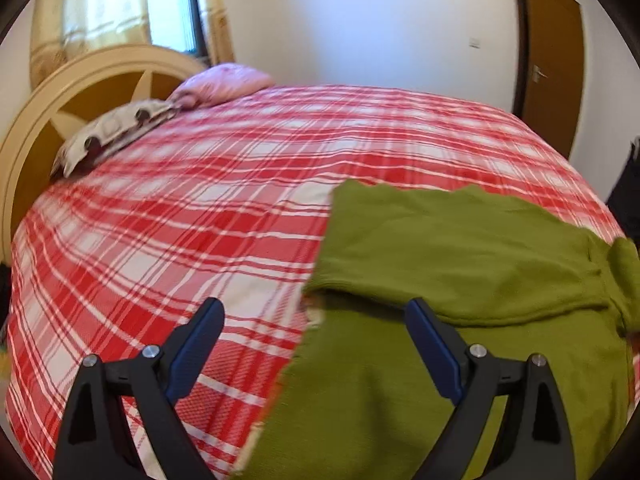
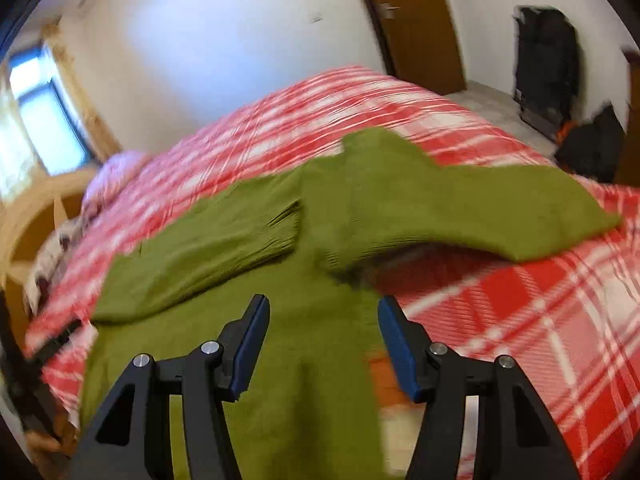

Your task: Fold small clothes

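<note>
Now both jaws spread, green sweater (image 2: 248, 240) near bed (image 1: 180, 208) edge, open plaid leftward.

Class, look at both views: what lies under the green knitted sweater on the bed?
The green knitted sweater lies on a red-and-white plaid bedspread, which shows all around it. Whatever sits directly beneath the sweater is covered and cannot be seen.

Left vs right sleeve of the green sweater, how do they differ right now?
In the right wrist view, the left sleeve lies folded across the sweater body; the right sleeve stretches outward over the plaid bedspread. The left lies flat; the right arches up, shadowed underneath. Both share the sweater's olive knit.
</note>
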Tool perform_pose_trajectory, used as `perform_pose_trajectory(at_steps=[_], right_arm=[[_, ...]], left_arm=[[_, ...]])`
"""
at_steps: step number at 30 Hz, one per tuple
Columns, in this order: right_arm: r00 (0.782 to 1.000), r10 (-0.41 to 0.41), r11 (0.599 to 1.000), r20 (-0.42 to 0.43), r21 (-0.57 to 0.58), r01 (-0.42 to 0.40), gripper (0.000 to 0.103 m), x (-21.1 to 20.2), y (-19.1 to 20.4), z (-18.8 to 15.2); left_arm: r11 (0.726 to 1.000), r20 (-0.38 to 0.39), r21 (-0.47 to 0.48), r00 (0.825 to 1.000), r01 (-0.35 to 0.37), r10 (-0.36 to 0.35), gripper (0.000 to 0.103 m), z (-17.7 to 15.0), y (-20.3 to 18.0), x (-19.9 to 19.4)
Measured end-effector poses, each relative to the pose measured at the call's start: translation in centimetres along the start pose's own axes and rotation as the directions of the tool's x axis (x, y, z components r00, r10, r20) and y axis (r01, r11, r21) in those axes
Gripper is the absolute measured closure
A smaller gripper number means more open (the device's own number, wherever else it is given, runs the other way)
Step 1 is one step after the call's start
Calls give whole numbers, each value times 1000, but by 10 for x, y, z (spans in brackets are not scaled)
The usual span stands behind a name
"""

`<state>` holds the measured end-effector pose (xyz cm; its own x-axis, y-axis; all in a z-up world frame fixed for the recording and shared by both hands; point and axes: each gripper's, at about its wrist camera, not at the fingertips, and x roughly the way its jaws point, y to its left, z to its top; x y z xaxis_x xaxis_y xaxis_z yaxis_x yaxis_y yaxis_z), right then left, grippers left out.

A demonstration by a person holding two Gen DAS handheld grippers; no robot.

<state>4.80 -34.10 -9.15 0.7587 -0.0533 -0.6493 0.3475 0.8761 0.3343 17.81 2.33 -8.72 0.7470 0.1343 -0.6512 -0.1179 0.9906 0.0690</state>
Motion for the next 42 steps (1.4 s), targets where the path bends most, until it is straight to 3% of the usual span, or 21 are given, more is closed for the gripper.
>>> perform_pose_trajectory(at_steps=[3,7,9,11,14,20,22,26,32,35,36,37,38,42], right_arm=[[998,-54,991,19,125,51,45,-20,-51,18],[992,-126,944,27,311,111,45,-50,-132,48],[986,-169,912,-10,376,160,45,-53,-162,58],[986,-158,876,-56,454,166,45,-50,-190,64],[982,-158,848,-101,496,187,46,-36,-215,74],[973,-158,800,-168,556,226,46,-2,-233,78],[967,-196,784,-163,566,254,54,1,-236,76],[962,-219,766,-161,582,272,55,11,-238,81],[946,-288,699,-148,643,313,56,27,-246,82],[949,-289,701,-123,648,297,56,31,-249,82],[951,-286,709,-115,643,290,63,33,-250,82],[949,-298,713,-103,637,293,88,31,-251,81],[945,-312,719,-95,627,300,97,29,-251,81],[941,-334,760,-46,578,298,98,18,-248,80]], left_arm=[[1000,-28,16,1000,1,-1,9,-8,-5,6],[1000,-62,29,998,-13,14,9,-24,-12,12],[999,-88,38,996,-22,25,9,-31,-14,20],[999,-127,25,992,-23,26,8,-37,-12,29],[1000,-122,-12,992,-19,17,8,-36,-7,28],[999,-125,-22,992,-28,25,3,-39,-8,30],[999,-134,-40,991,-21,15,1,-38,-4,32],[997,-154,-81,988,2,-14,0,-39,1,37],[997,-150,-73,989,-2,-9,0,-39,0,37],[997,-153,-82,988,8,-20,0,-39,2,37],[997,-153,-83,988,9,-22,0,-39,2,37],[997,-152,-83,988,9,-22,0,-39,2,37],[997,-153,-82,988,9,-22,0,-39,3,37],[996,-155,-87,988,14,-27,0,-39,3,38]])
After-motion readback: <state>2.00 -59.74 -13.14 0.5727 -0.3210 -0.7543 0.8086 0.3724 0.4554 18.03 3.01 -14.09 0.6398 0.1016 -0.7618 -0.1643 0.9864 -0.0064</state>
